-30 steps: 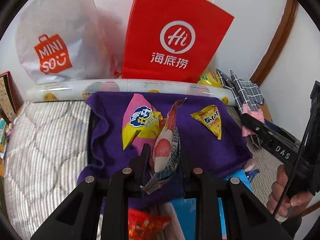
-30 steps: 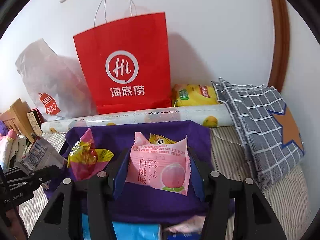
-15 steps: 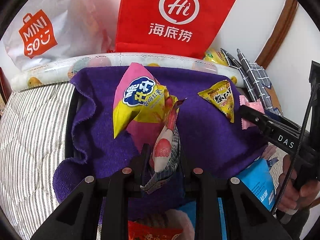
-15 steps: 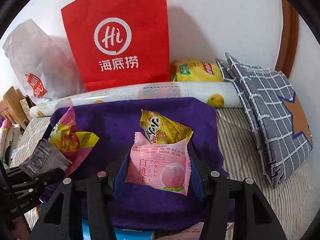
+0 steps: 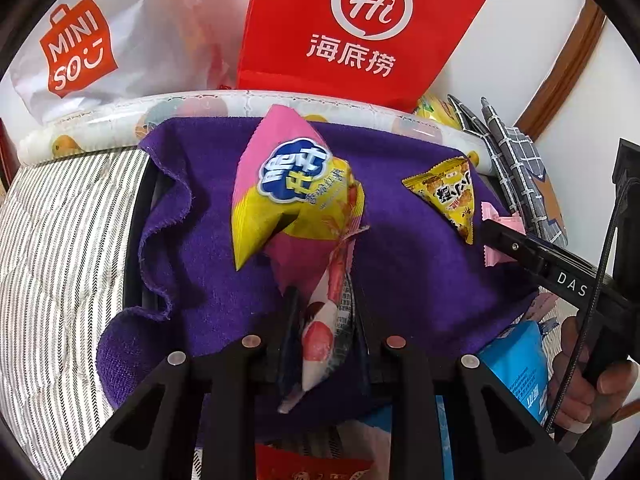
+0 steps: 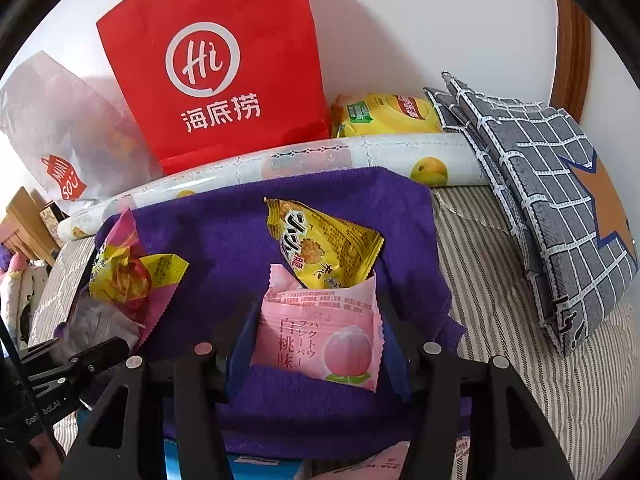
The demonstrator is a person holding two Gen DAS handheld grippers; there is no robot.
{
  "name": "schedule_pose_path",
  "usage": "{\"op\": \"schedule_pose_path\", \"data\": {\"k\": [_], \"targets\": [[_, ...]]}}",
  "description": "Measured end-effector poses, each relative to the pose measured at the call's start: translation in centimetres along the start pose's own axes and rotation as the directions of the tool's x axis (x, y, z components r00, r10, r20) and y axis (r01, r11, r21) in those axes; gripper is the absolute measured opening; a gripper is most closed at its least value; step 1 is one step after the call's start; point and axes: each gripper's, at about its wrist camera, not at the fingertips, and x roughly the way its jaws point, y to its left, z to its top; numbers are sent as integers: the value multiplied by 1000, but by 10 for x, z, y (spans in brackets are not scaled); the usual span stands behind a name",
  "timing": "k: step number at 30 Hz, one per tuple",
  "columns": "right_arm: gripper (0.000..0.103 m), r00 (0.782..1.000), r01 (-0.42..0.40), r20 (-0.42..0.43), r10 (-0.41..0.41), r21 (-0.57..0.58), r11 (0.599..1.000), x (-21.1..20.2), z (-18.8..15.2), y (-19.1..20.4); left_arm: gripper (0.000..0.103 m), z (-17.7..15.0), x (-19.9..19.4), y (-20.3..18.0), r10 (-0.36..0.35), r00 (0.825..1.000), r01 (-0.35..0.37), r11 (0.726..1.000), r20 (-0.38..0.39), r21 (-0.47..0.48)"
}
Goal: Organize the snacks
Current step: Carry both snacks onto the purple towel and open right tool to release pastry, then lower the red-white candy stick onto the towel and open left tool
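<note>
Left wrist view: left gripper (image 5: 324, 328) is clamped tight on a slim white-and-red snack packet (image 5: 320, 340), held edge-on above the purple cloth (image 5: 208, 264). Packet's upper tip touches a pink-and-yellow snack bag (image 5: 294, 196) lying on the cloth at 12 o'clock from the fingers. A small yellow triangular packet (image 5: 446, 194) lies at 2 o'clock, apart from the bag. At 3 o'clock, the right gripper enters frame, with a hand (image 5: 592, 392) on its grip.

Right wrist view: right gripper (image 6: 316, 344) has a pink peach-print packet (image 6: 318, 338) between its fingers, face toward the camera; jaws are opening slightly, pads at the packet's 2 side edges. The packet's top edge overlaps the yellow triangular packet at 12 o'clock. Pink-and-yellow bag sits at 9 o'clock on the same cloth.

Background, 12 o'clock: red paper bag (image 6: 224, 64), white plastic bag (image 6: 60, 140), printed roll (image 6: 320, 156). Grey checked cushion (image 6: 552, 192) at 2 o'clock on striped bedding (image 6: 520, 340).
</note>
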Motion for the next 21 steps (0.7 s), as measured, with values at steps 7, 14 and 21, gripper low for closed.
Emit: {"op": "schedule_pose_path", "data": {"k": [7,14,21], "targets": [[58,1000,-11,3,11,-5,1000,-1,0,2,24,0,-1,2,-7,1000,7,1000,1,-8],[68,998,-51,34,51,11,999,-8,0,0,25,1,-4,5,-10,1000,10,1000,4,-17],[76,995,-52,84,54,-22,998,-20,1,9,49,4,-12,3,-12,999,12,1000,34,-9]]}}
